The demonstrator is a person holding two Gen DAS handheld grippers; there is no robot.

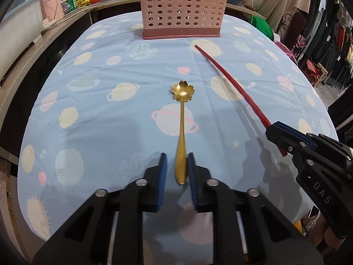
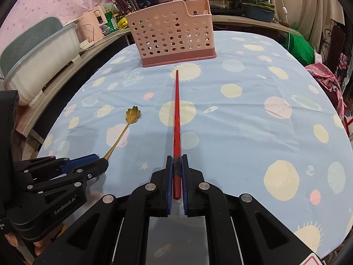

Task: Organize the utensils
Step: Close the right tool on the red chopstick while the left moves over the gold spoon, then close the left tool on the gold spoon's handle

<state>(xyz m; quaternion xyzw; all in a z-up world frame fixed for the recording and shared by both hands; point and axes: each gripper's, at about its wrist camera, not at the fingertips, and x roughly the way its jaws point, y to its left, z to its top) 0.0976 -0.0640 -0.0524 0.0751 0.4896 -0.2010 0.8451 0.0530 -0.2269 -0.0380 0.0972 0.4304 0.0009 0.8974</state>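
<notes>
Pinching the handle end of a gold flower-bowl spoon (image 1: pixel 181 119), the left gripper (image 1: pixel 178 172) holds it low over the worktop (image 1: pixel 106 114), bowl pointing ahead toward the pink utensil caddy (image 1: pixel 181 6). The right gripper (image 2: pixel 177 181) has its jaws pressed on the thick end of 1 red chopstick (image 2: pixel 176 119), tip aimed at the caddy's base.

The spoon (image 1: pixel 181 119) is glossy gold metal; the chopstick (image 2: pixel 177 119) smooth red lacquer. The perforated caddy (image 1: pixel 179 8) is matt pink plastic. Printed cloth (image 1: pixel 110 132) covers the counter. The fingers (image 1: pixel 162 181) carry ribbed blue pads.
</notes>
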